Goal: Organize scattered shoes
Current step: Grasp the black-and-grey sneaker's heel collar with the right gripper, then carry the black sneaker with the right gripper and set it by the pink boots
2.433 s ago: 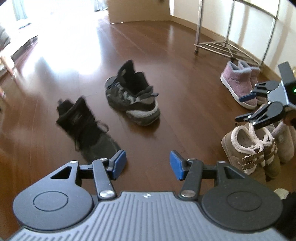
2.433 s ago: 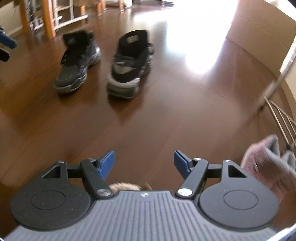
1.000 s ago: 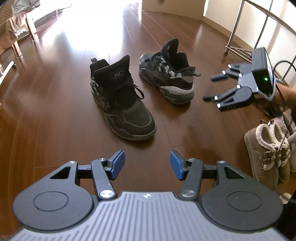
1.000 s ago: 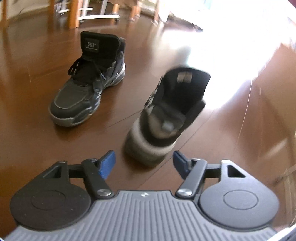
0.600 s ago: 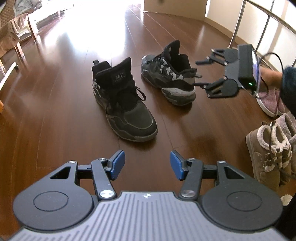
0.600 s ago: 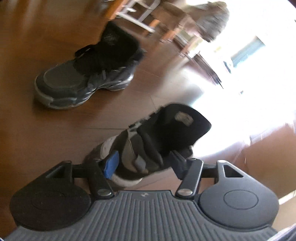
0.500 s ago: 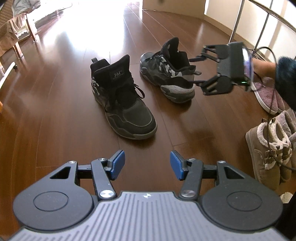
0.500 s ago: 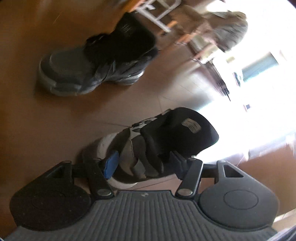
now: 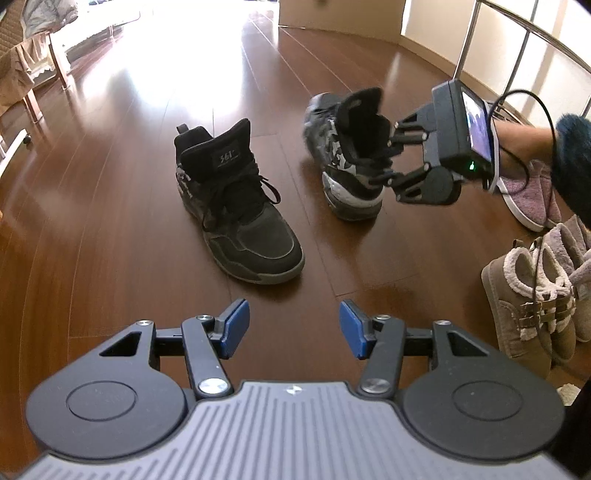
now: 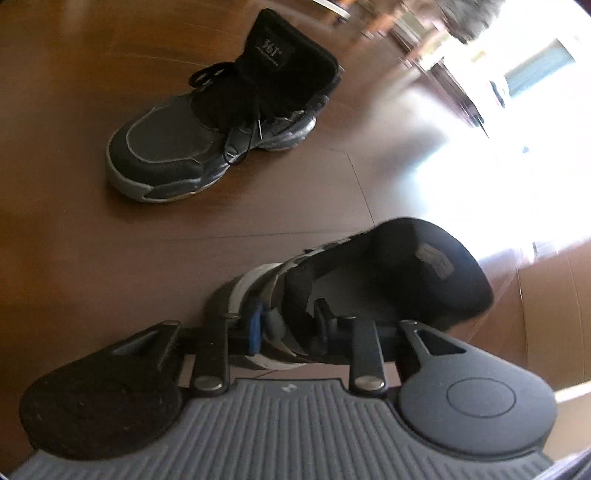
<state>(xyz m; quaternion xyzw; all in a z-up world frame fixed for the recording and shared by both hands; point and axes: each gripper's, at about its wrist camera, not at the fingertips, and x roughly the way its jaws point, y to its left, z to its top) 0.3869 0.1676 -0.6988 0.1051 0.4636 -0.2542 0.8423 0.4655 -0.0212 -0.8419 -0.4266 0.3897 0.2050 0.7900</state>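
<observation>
A black high-top shoe stands on the wooden floor. To its right a grey-and-black sneaker with a white sole is tipped and slightly blurred. My right gripper has its jaws closing on that sneaker's side wall: a blue pad presses on the outside and the other finger reaches inside the opening. My left gripper hovers open over bare floor in front of the black shoe, with nothing between its pads.
A pair of brown fur-lined shoes and pink boots sit at the right, below a metal rack. A cardboard box stands at the back. Furniture legs are far left. A sleeved arm holds the right gripper.
My right gripper came in over the grey sneaker, rolled, and closed its jaws on the shoe's side. The sneaker has tipped. The left gripper and the black shoe stayed put.
</observation>
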